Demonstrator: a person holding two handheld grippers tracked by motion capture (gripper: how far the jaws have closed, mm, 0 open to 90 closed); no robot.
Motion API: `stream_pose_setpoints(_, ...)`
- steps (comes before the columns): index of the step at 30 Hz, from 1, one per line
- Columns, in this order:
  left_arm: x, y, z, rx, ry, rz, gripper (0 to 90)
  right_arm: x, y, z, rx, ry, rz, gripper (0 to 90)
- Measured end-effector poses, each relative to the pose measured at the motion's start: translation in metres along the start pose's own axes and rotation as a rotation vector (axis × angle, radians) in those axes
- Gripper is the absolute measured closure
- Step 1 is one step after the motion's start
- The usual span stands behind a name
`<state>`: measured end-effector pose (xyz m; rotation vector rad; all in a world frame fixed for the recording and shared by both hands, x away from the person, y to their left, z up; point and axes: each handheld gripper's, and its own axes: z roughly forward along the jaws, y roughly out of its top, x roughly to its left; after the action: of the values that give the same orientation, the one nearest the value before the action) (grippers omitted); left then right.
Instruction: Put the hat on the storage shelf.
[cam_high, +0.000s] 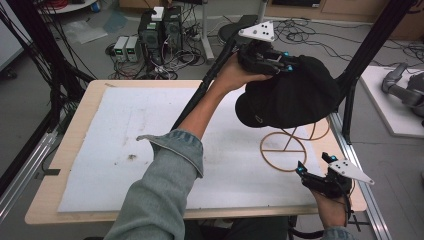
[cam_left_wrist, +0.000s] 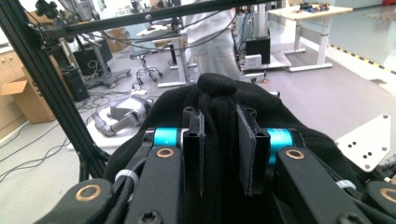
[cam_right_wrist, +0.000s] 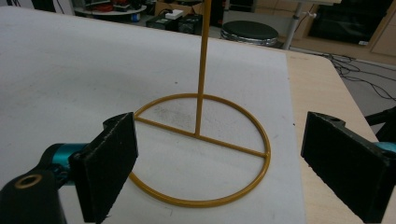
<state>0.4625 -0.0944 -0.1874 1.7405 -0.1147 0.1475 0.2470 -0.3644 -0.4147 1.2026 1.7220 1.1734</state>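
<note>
The black cap (cam_high: 295, 97) hangs up in the air at the far right of the table, directly over the yellow wire stand (cam_high: 285, 149), and whether it touches the top of that stand cannot be told from the high view, since the cap hides it. The left gripper (cam_high: 270, 59) has it by the crown: in the left gripper view a fold of the dark fabric (cam_left_wrist: 219, 121) sits pinched between the two black jaws, which are pressed in on it from both sides. The left arm in a denim sleeve (cam_high: 165, 185) reaches diagonally across the white foam mat (cam_high: 125, 150) to get there. Down at the near right edge, the right gripper (cam_high: 315, 175) hovers low beside the stand's ring base, its jaws spread wide with nothing between them; its own view frames the base ring (cam_right_wrist: 201, 149) and upright rod on the mat. The wooden table (cam_high: 70, 130) borders the mat.
</note>
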Motion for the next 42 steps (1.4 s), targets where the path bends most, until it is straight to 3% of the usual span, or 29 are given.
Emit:
stream_pose_setpoints(16,-0.006,-0.019,0.041,0.074,-0.050,0.004,73.6,0.000,0.000,0.001,0.002,0.004,0.001,10.6)
stream_pose_setpoints(25,-0.008,-0.025,0.049,0.116,-0.063,0.029,73.0,0.001,0.000,0.001,0.000,0.002,-0.004,10.6)
stream_pose_setpoints(42,-0.008,-0.031,0.053,0.147,-0.074,0.045,68.2,0.000,0.000,0.001,0.002,0.002,0.000,10.7)
